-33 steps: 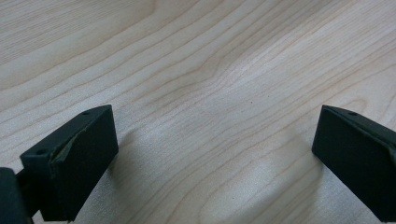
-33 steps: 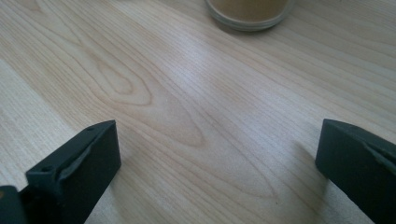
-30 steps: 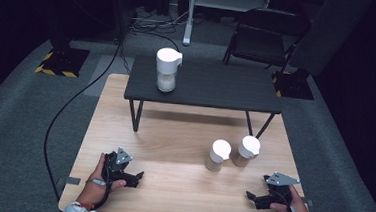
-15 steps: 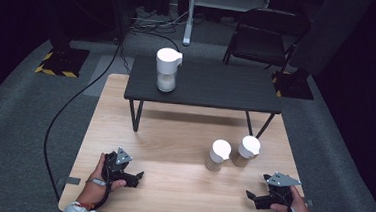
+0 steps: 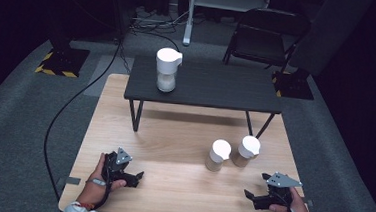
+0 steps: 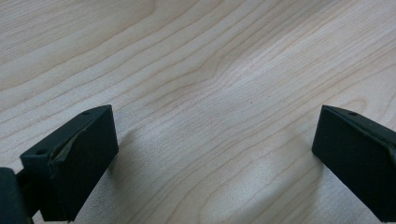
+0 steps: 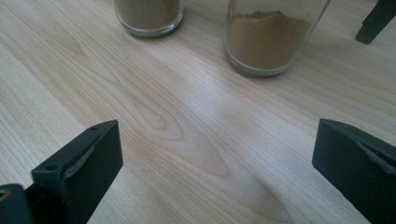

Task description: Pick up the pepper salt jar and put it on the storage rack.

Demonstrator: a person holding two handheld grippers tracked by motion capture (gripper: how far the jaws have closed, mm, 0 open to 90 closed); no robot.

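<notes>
Ahead of right tool (image 7: 217, 154), jars (image 7: 268, 39).

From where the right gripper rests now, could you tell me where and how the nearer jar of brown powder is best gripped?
Probably grip the nearer jar around its glass body below the white lid, coming in level from the person's side. It stands upright and its wall is round, so the right gripper, whose jaws stand wide open, could straddle it. The second jar stands close beside it, so that jaw needs care.
</notes>
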